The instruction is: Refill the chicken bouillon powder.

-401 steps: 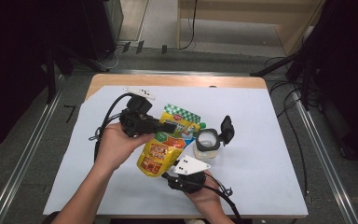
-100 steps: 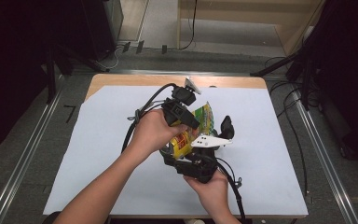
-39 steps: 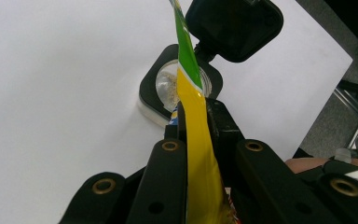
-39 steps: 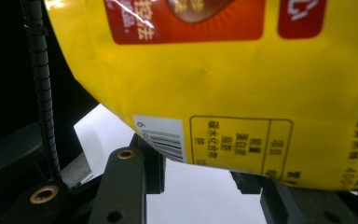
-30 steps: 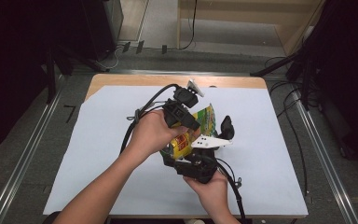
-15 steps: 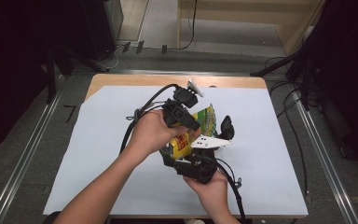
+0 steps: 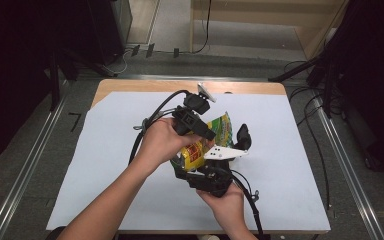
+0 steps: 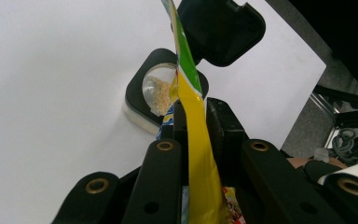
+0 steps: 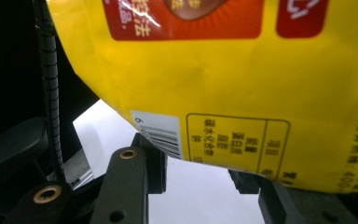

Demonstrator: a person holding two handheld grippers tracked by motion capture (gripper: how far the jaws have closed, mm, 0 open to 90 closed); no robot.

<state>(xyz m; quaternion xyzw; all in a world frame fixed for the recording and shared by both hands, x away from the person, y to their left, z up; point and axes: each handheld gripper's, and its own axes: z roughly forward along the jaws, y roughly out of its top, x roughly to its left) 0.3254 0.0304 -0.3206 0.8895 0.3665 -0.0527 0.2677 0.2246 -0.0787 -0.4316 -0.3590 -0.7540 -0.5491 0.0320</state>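
Observation:
A yellow and green snack bag [image 7: 221,129] is held tilted above the table between both hands. My left gripper [image 7: 206,135] pinches its upper part, and in the left gripper view the jaws [image 8: 193,119] are shut on the thin yellow edge [image 8: 196,154], having just eased open a little. The bag's top hangs over a small clear container [image 8: 156,88] with crumbs inside, black rim and open black lid [image 8: 219,28] [image 7: 242,136]. My right gripper [image 7: 197,164] grips the bag's bottom from below; the barcode end [image 9: 214,70] sits between its jaws [image 9: 198,176].
A white sheet [image 7: 105,165] covers the wooden table [image 7: 130,87]. Black cables trail from both grippers over the sheet. Metal rails and dark floor surround the table, with more cables at the right.
Since the earliest frame the bag has been raised from lying flat and brought over the container. Over the last second nothing has visibly moved.

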